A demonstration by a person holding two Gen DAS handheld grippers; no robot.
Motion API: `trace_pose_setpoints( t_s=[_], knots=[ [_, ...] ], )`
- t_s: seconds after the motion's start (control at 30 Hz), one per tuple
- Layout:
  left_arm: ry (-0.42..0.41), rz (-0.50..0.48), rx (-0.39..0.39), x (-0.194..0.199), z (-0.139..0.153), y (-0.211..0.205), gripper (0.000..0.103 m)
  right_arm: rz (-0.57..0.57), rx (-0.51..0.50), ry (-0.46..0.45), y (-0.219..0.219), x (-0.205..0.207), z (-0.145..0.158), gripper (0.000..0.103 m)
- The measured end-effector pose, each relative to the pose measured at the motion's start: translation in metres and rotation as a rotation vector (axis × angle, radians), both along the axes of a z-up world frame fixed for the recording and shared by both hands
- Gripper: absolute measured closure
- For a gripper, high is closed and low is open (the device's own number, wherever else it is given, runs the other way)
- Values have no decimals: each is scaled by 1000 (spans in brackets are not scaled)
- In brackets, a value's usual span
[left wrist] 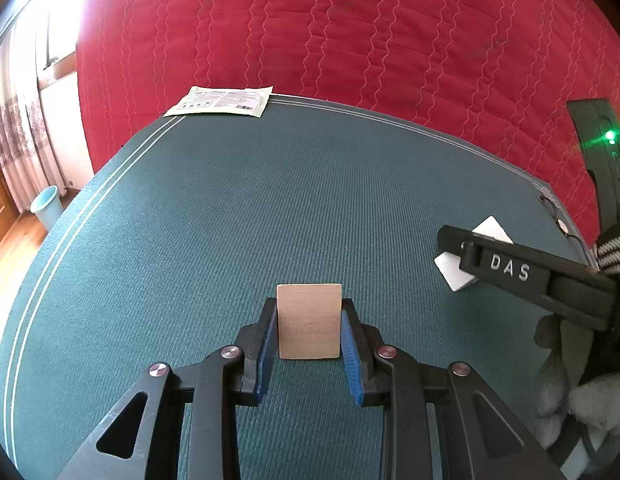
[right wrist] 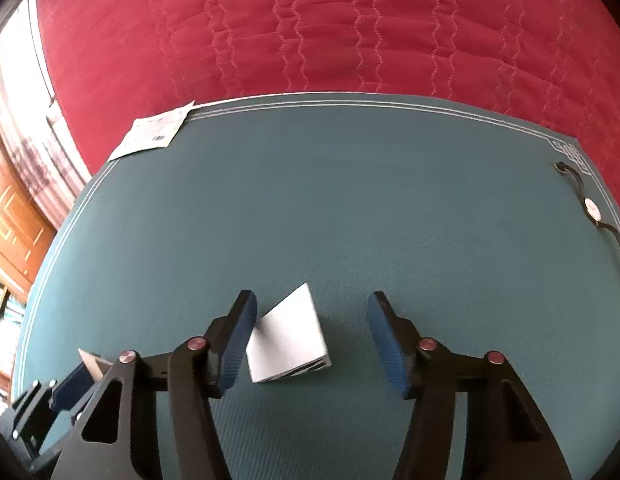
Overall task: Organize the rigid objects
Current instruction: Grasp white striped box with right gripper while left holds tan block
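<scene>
My left gripper [left wrist: 309, 307] is shut on a tan wooden block [left wrist: 309, 322], its blue pads pressing both sides just above the teal mat [left wrist: 230, 220]. A white flat block [right wrist: 288, 340] lies on the mat between the fingers of my right gripper [right wrist: 312, 306]. The left pad [right wrist: 240, 332] is against the block's edge while the right pad stands well apart from it, so this gripper is open. In the left wrist view the right gripper [left wrist: 510, 270] reaches in from the right over the white block [left wrist: 454, 274]. The left gripper's finger [right wrist: 66, 390] shows at the lower left of the right wrist view.
A white printed packet [left wrist: 222, 102] lies at the mat's far left corner. A wristwatch [right wrist: 592, 208] rests near the mat's right edge. A red quilt [left wrist: 350, 32] lies beyond the mat. A light blue bin [left wrist: 48, 206] stands on the wooden floor at the left.
</scene>
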State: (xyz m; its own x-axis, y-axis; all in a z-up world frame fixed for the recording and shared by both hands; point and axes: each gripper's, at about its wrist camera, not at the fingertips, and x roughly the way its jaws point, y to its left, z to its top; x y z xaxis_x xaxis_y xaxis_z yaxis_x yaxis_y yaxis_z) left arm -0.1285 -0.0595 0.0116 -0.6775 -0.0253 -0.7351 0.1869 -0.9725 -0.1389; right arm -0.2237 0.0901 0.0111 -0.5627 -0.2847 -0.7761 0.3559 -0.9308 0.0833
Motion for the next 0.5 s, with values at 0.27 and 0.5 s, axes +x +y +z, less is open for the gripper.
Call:
trace_pose_setpoints(
  t_s=[0.27,0.5],
  knots=[
    [0,1,0,0,0,0,72,143,137,83,-6,33,-4,51],
    [0,1,0,-1,1,0,72,104,104,64,18,40,-5,51]
  ],
)
